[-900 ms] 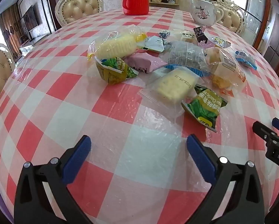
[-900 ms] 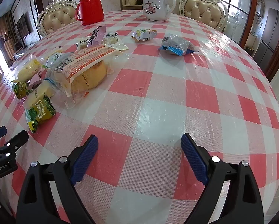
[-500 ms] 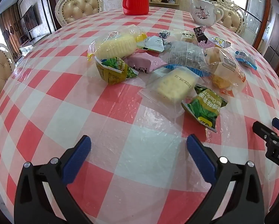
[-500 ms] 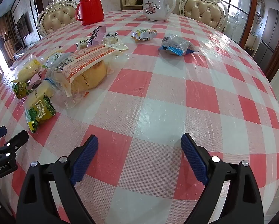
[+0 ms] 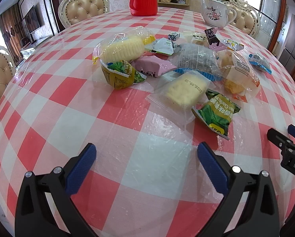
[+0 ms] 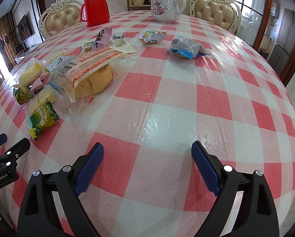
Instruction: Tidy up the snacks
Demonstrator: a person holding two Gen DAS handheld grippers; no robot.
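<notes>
The left gripper [image 5: 146, 156] hovers low over the checked tablecloth [image 5: 100, 110] with its jaws spread wide and nothing between them. The right gripper [image 6: 147, 154] is likewise released and empty, over a bare stretch of cloth. The snacks lie ahead of the left gripper in a loose pile: a green pea packet [image 5: 216, 114] nearest, touching a clear-wrapped yellow cake [image 5: 184, 90], then a pink packet [image 5: 153, 67] and a second green packet [image 5: 118, 75] (this one tucked under a larger wrapped sponge cake [image 5: 121, 48]). A blue-edged packet [image 6: 187, 48] sits well apart from the pile. A red flask [image 6: 95, 7] and a white teapot [image 6: 165, 6] stand at the far edge.
</notes>
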